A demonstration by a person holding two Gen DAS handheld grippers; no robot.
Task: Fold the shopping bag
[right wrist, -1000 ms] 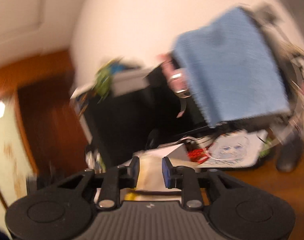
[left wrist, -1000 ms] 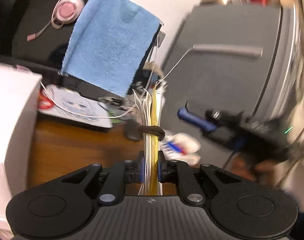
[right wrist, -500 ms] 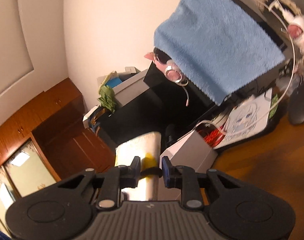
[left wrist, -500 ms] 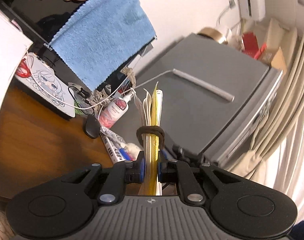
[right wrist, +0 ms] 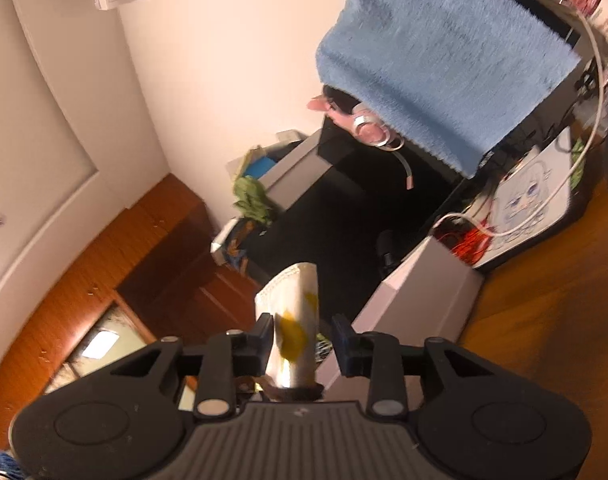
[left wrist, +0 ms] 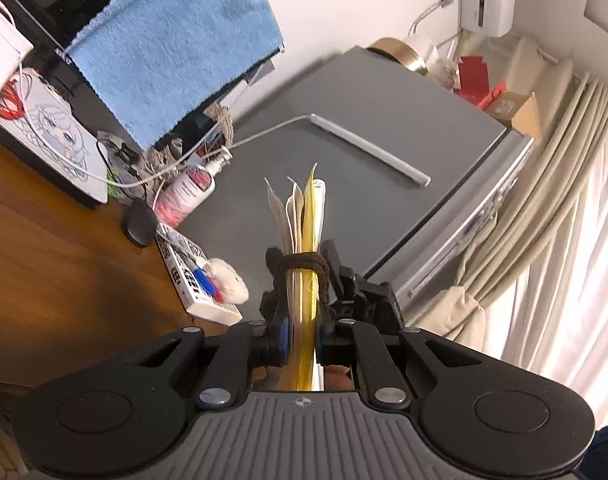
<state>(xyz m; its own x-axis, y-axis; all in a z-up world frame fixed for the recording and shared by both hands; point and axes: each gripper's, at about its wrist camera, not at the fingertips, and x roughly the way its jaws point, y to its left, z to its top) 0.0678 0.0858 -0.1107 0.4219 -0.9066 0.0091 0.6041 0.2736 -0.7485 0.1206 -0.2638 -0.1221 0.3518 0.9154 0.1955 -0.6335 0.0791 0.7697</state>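
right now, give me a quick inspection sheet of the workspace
surface: brown wooden desk, partly covered
job's things: folded cream and yellow shopping bag, bound by a dark elastic band
clutter: black computer mouse, white pump bottle, blue terry towel, pink headset
grippers: left gripper shut on the bag; right gripper open around the bag's end
cables: white cable, red cable coil
surroundings: grey fridge, cream curtains

FREE: open air above wooden desk (left wrist: 56,264) | LEFT-SIDE OBSTACLES: mouse (left wrist: 139,224), bottle (left wrist: 192,188), cables (left wrist: 152,172), hanging blue towel (left wrist: 172,40) | AHEAD: grey fridge (left wrist: 383,184) | RIGHT: curtain (left wrist: 543,216) | RIGHT VIEW: white box (right wrist: 419,292) just beside fingers
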